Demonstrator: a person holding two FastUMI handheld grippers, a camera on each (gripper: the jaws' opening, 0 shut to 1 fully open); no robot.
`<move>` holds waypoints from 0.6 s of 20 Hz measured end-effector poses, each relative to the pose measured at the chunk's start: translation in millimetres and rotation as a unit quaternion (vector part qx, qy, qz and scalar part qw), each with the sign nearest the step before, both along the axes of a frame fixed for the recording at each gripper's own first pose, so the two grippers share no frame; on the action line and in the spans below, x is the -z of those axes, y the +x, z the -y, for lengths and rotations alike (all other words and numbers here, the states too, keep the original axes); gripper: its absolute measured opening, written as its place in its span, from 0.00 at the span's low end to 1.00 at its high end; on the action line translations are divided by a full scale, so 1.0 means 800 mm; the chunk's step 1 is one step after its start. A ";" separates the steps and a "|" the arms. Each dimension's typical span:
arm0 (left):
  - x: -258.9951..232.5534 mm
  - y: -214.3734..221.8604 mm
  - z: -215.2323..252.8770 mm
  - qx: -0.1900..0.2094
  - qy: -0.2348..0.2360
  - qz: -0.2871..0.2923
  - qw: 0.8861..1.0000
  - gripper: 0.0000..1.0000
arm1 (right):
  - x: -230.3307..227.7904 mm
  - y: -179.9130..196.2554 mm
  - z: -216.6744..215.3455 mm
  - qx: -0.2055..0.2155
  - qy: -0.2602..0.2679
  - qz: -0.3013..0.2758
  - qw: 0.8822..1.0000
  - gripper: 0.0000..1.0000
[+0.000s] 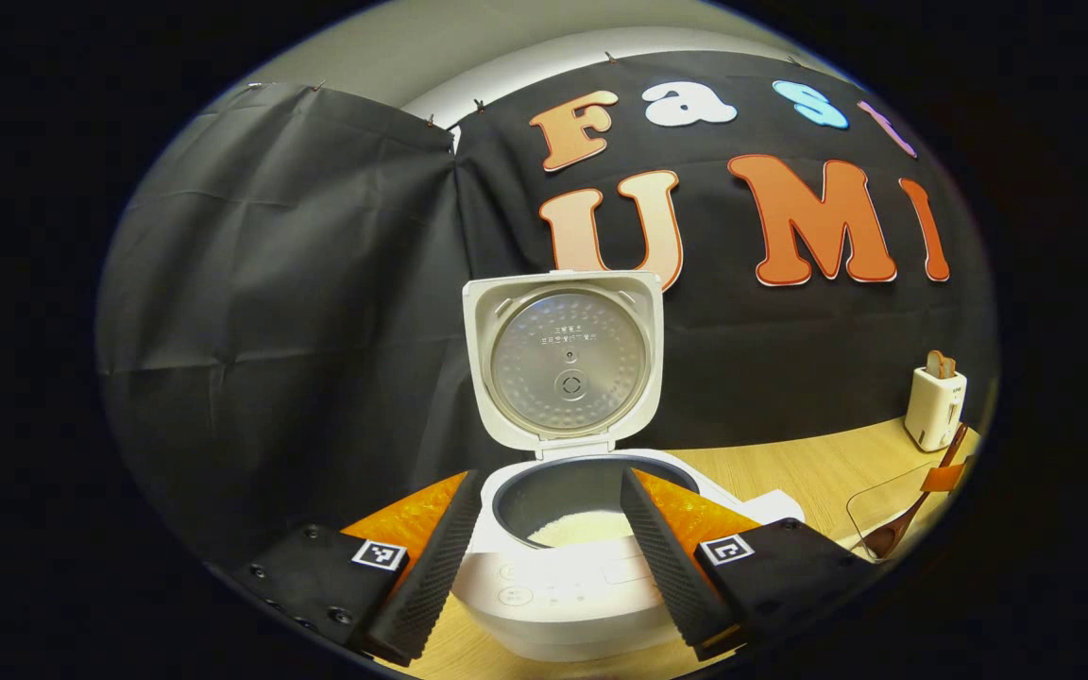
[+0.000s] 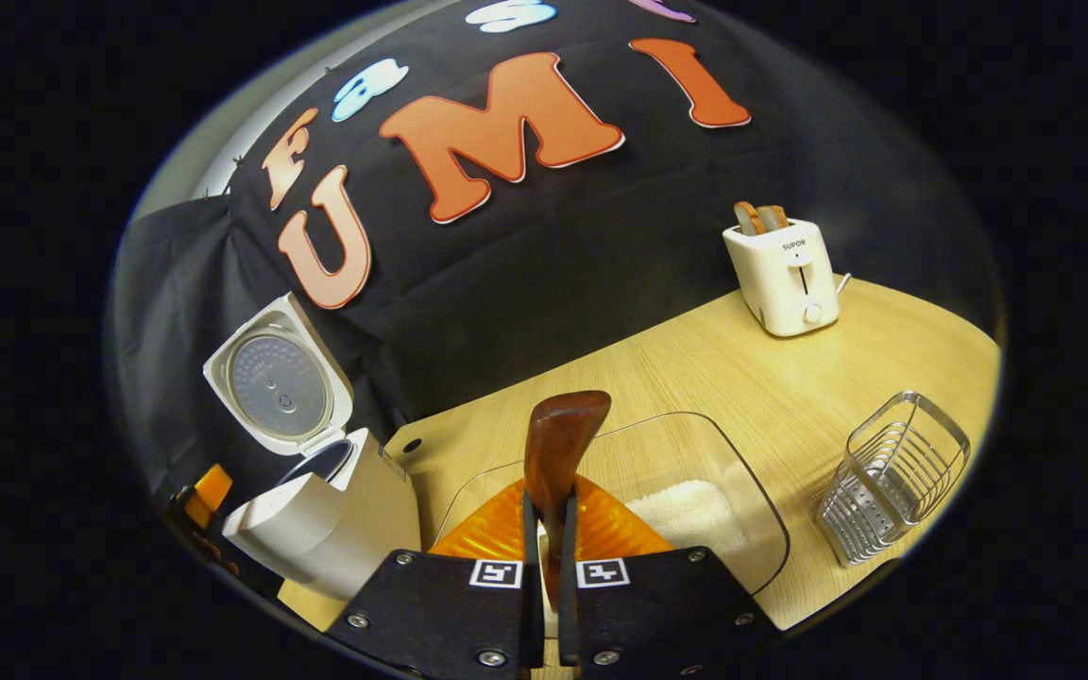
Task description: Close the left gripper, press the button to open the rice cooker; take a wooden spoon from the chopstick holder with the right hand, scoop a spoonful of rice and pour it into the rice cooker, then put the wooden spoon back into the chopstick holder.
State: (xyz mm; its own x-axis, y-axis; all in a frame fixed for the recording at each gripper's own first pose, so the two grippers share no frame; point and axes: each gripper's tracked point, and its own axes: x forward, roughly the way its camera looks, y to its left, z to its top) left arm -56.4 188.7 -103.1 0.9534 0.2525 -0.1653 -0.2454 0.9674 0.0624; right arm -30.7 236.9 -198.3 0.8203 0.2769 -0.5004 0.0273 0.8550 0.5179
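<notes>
Clamping tight on the wooden spoon (image 2: pixel 558 453) in the right gripper view: right gripper (image 2: pixel 549 557) with fingers drawn nearly together, both pressing the handle, bowl of the spoon sticking up and forward above the clear container (image 2: pixel 742 501). Hovering over that container's near rim, with a low heap of rice (image 2: pixel 690 515) lying against its right wall (hard to tell whether any grains are riding in the spoon bowl, since only its back is showing). Probably poising either for a scoop or for carrying toward the cooker.

Standing spread wide in the left gripper view: left gripper (image 1: pixel 549 557), grasping nothing, fingers framing the front of the rice cooker (image 1: pixel 563 586) near the table's left edge, likely idling out of the way now that the button job looks done. Lid (image 1: pixel 568 364) tilting fully upright, inner pot (image 1: pixel 582 505) lying exposed with a pale layer of rice already at its bottom.

Waiting near the table's right edge: the wire chopstick holder (image 2: pixel 893 477), holding nothing visible, well apart from the cooker. Sitting toward the back edge: a toaster (image 2: pixel 785 274) with bread in its slots, playing no part here.
</notes>
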 end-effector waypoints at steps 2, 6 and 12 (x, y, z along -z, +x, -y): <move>0.002 -0.002 -0.002 0.000 -0.002 0.000 1.000 0.97 | -0.002 0.000 0.001 0.007 0.006 -0.002 1.000 0.07; -0.001 -0.005 -0.004 0.002 -0.007 0.005 1.000 0.96 | -0.003 0.000 -0.004 0.013 0.035 -0.010 0.999 0.06; -0.002 -0.005 -0.010 -0.004 -0.005 0.007 1.000 0.97 | 0.001 0.000 -0.003 0.034 0.081 -0.030 0.996 0.06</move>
